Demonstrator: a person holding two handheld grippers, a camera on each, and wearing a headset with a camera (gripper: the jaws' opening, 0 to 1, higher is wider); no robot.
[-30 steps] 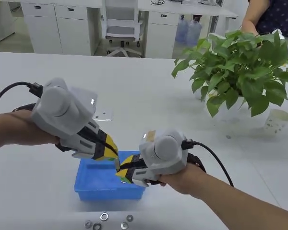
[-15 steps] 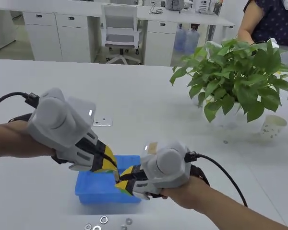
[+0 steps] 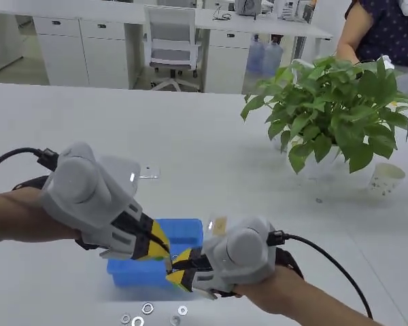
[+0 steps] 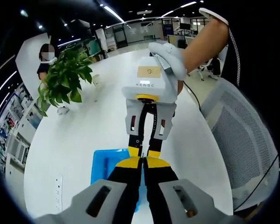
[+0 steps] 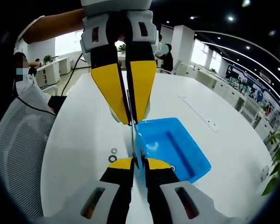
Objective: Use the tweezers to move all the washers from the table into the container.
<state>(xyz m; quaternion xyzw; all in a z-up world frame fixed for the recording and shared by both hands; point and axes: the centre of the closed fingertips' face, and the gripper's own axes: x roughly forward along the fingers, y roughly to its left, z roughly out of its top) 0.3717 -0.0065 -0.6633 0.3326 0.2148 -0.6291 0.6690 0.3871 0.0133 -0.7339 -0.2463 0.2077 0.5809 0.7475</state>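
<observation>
The blue container [image 3: 185,231] sits on the white table in front of me, also seen in the left gripper view [image 4: 101,164] and the right gripper view [image 5: 172,140]. Several washers [image 3: 147,309] lie on the table just before its near wall, two of them [image 5: 113,155] beside it in the right gripper view. My left gripper [image 3: 162,248] and right gripper [image 3: 177,269] meet tip to tip above the container's near right part. The thin metal tweezers [image 5: 133,140] run between them. Both grippers look shut on the tweezers. My left gripper [image 4: 143,161] faces the right one's yellow jaws.
A potted green plant [image 3: 333,109] stands at the right rear of the table, a paper cup [image 3: 385,178] beside it. A small white card [image 3: 148,173] lies behind the container. An office chair [image 3: 168,41] and a seated person [image 3: 374,30] are beyond the table.
The head camera has tilted a little. Both grippers stay tip to tip and have sunk slightly toward the container's near side. The washers have not moved.
</observation>
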